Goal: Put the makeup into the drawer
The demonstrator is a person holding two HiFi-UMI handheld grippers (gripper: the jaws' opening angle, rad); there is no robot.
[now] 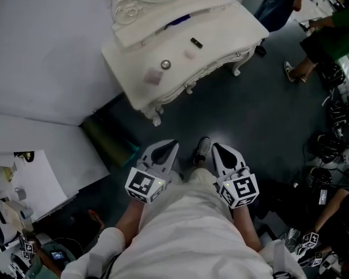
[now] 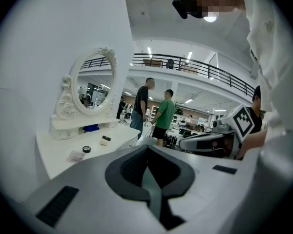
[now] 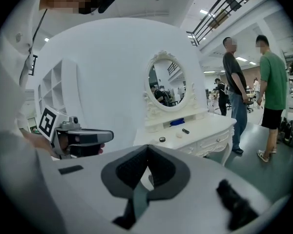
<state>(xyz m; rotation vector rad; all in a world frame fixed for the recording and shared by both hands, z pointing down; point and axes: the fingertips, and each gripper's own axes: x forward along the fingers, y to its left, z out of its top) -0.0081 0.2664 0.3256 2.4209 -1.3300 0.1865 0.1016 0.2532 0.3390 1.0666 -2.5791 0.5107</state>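
— Where is the makeup?

— All of it lies on the white counter [image 1: 221, 31], well ahead of me. There is a small round jar [image 1: 166, 64] with a shiny lid, a short black tube [image 1: 196, 42] and a pale puff [image 1: 189, 54] between the two. A flat pinkish packet [image 1: 153, 77] lies just beside the jar.

— And the grippers?

— My left gripper [image 1: 172, 145] and right gripper [image 1: 216, 146] sit side by side, low in front of my body. Each has its jaws pressed together with nothing between them (each gripper's own view looks straight down the closed tips).

— What does one view give that another doesn't?

— The head view looks down on the counter top, so it shows how the things are spread apart. The right gripper view shows the drawer fronts [image 3: 207, 141] most plainly, knobs and all, every one closed. It also shows a person in a green shirt [image 3: 273, 77] standing past the counter's end. The left gripper view shows the oval mirror [image 2: 93, 84] from the side, with something blue [image 2: 91, 128] on the little shelf beneath it.
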